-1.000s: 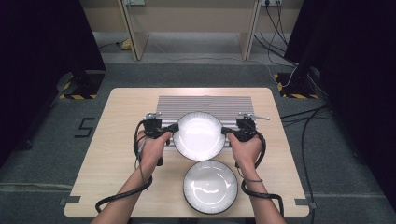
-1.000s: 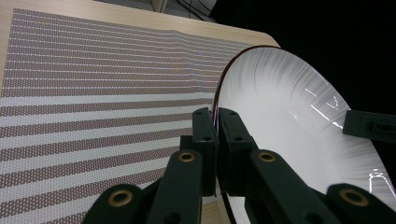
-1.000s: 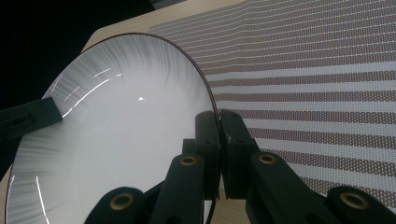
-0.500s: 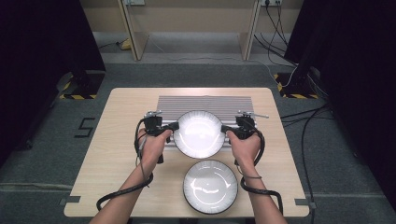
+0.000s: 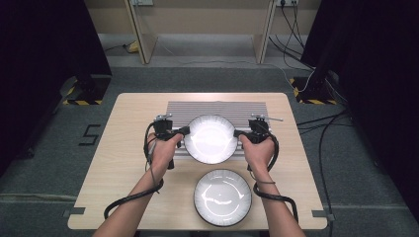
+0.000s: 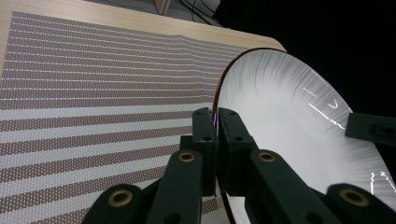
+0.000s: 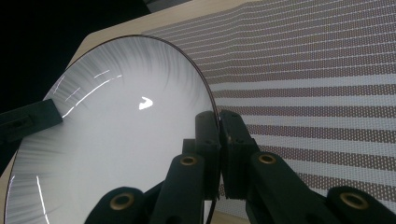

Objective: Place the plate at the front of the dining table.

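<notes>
Left gripper (image 5: 186, 131) clamped on plate (image 5: 211, 139) rim, right gripper (image 5: 237, 133) clamped on opposite rim, plate over striped mat (image 5: 217, 107), second plate (image 5: 222, 197) nearer the person.

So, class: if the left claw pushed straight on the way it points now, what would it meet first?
The left claw is already shut on the rim of the upper plate; past that plate, the right claw looks next in line.
</notes>
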Action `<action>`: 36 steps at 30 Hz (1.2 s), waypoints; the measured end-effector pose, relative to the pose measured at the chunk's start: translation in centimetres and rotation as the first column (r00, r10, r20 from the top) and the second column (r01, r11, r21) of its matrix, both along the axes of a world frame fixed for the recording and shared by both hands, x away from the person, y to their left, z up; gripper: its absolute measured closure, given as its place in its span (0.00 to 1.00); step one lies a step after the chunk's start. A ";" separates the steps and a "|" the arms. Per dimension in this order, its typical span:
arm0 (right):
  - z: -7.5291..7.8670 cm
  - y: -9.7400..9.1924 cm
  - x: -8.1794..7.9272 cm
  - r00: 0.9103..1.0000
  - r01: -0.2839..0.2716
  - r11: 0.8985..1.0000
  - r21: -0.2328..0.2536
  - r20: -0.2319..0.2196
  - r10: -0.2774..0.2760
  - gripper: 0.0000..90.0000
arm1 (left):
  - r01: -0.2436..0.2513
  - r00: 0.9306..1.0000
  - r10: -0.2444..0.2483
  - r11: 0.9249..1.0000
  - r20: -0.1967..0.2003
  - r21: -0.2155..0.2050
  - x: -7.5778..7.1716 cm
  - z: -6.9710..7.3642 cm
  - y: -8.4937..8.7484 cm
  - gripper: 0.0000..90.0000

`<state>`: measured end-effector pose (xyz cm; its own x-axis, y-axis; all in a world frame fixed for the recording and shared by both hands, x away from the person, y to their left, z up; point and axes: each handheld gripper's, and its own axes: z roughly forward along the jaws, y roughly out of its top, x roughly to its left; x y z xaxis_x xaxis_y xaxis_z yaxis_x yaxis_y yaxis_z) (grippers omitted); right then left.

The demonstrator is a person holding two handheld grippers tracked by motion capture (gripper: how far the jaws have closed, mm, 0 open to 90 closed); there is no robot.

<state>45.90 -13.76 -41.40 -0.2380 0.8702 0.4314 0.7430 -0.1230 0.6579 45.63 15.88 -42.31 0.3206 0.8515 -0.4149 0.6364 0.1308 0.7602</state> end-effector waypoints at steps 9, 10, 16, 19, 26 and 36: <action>-0.1 0.1 0.7 1.000 0.005 1.000 0.003 -0.007 -0.005 0.97 | -0.004 1.000 0.004 1.000 0.000 0.000 0.6 0.0 0.0 0.95; -0.1 0.1 0.8 1.000 0.004 1.000 0.004 -0.005 -0.004 0.97 | -0.005 1.000 0.005 1.000 0.001 0.000 0.7 -0.1 0.0 0.95; -0.2 0.2 1.2 1.000 0.006 1.000 -0.001 -0.004 -0.006 0.97 | -0.010 1.000 0.010 1.000 -0.004 -0.001 1.1 -0.2 0.1 0.95; -0.2 0.2 1.3 1.000 0.006 1.000 0.001 -0.008 -0.006 0.97 | -0.010 1.000 0.010 1.000 -0.003 -0.001 1.2 -0.3 0.1 0.95; -0.5 0.4 1.8 1.000 0.009 1.000 -0.004 -0.004 -0.009 0.97 | -0.015 1.000 0.015 1.000 0.002 0.001 1.7 -0.7 0.1 0.95; -1.0 0.5 2.6 1.000 0.017 1.000 -0.005 -0.014 -0.017 0.97 | -0.024 1.000 0.024 1.000 -0.003 -0.001 2.6 -1.4 0.1 0.95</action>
